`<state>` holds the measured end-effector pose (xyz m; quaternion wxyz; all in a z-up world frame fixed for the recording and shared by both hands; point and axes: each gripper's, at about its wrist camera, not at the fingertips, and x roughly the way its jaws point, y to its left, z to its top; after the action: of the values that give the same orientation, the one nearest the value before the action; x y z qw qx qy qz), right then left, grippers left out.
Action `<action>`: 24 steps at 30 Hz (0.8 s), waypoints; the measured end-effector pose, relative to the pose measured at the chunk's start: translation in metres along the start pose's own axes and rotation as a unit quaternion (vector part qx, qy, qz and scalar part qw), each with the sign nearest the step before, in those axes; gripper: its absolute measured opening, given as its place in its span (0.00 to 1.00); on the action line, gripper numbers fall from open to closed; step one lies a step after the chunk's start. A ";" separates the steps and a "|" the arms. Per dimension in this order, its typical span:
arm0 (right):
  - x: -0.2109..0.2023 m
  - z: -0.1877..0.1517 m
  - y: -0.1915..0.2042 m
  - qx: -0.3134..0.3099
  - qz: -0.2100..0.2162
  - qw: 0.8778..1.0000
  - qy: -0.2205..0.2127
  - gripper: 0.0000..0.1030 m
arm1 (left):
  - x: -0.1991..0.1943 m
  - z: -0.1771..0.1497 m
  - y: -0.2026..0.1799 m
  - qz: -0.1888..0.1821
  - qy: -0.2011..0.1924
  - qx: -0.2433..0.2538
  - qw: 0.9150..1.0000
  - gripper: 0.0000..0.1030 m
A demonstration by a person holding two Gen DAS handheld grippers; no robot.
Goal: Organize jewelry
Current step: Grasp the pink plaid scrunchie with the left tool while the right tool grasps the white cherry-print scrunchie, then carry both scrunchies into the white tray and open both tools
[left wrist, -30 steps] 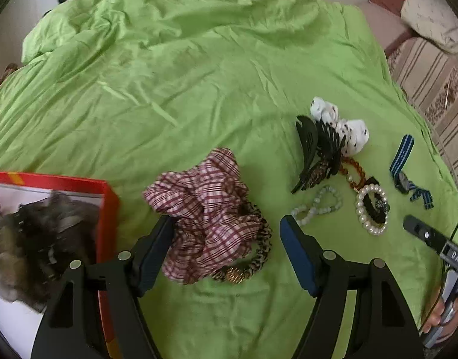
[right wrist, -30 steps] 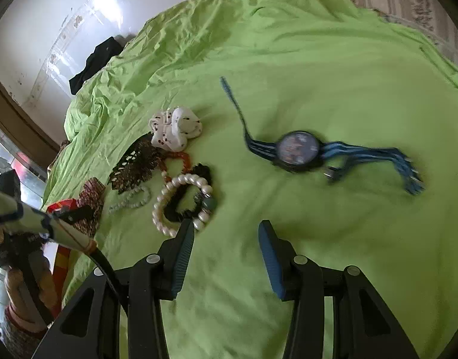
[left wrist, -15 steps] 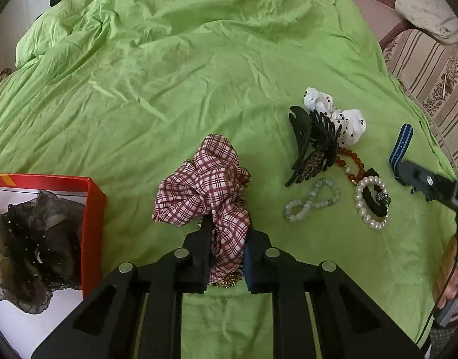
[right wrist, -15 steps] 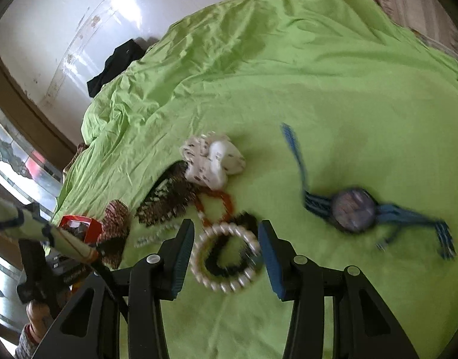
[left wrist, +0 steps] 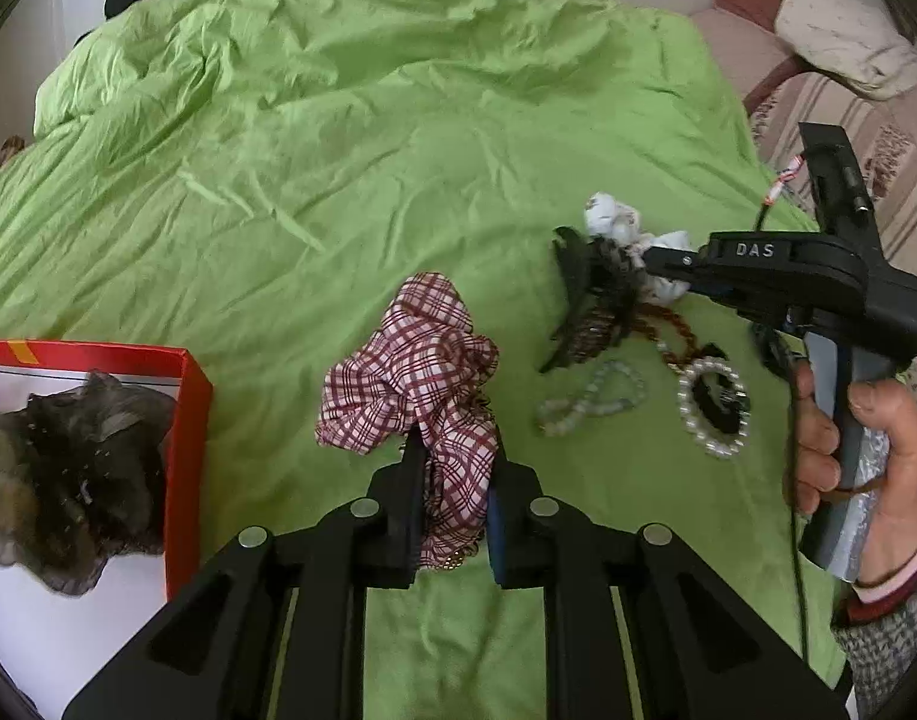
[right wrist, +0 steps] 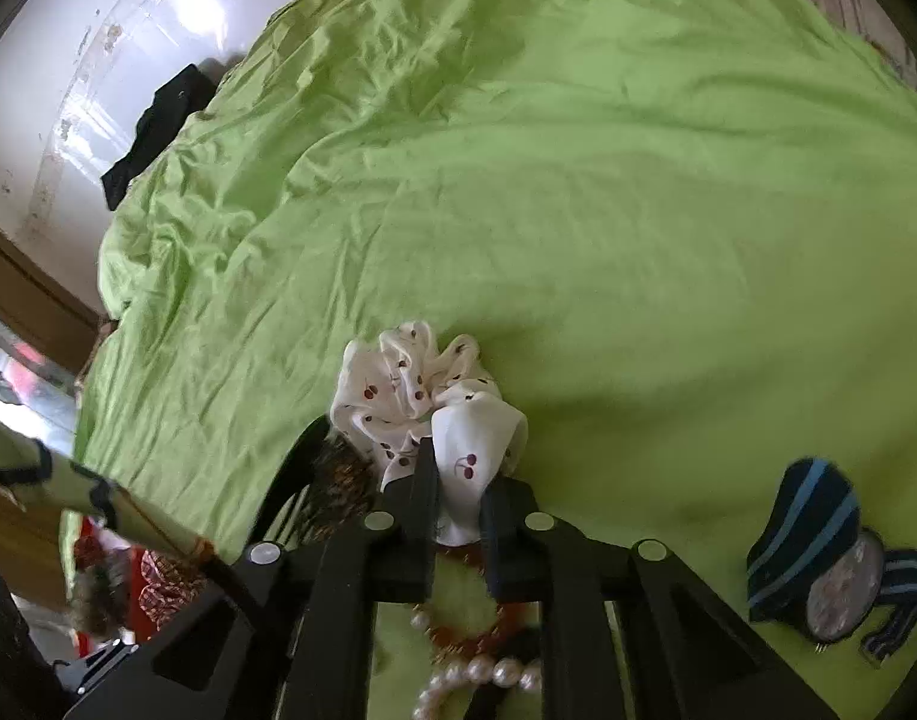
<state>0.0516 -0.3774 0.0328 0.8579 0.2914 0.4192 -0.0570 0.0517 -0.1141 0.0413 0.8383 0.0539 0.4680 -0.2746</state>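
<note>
1. Since 0.5 s ago the right gripper [right wrist: 458, 480] has come fwd off the pearl bracelet [left wrist: 715, 407] & is now pinching the white cherry-print scrunchie [right wrist: 416, 390]; the left gripper [left wrist: 455, 480] is still clamping the plaid scrunchie [left wrist: 419, 372].
2. Left wrist view, at 9 o'clock: red box [left wrist: 188, 432] is sitting on the green bedsheet [left wrist: 338, 150], holding a dark gauzy scrunchie [left wrist: 68, 468].
3. Centre: plaid scrunchie is bunching up betw. the left fingers [left wrist: 411, 480], jaws nearly closed on the fabric, rest of it lying on the sheet toward 12 o'clock.
4. At 2–3 o'clock: black claw clip [left wrist: 584, 306], amber bead bracelet [left wrist: 668, 324], pale bead bracelet [left wrist: 590, 396] & pearl bracelet are lying close together.
5. Right wrist view: jaws nearly shut on a fold of the white scrunchie; claw clip is touching it at 9 o'clock.
6. At 4 o'clock: blue-striped watch [right wrist: 830, 558] is lying apart on the sheet.
</note>
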 end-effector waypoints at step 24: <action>-0.132 -0.101 0.171 -0.170 0.127 0.977 -0.034 0.11 | -0.204 -0.063 0.078 0.067 -0.095 -0.051 0.992 0.15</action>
<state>-0.0438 -0.2004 0.1614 0.9089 0.1901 0.3530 0.1150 -0.0396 0.0572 0.1593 0.8969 0.0163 0.3951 -0.1978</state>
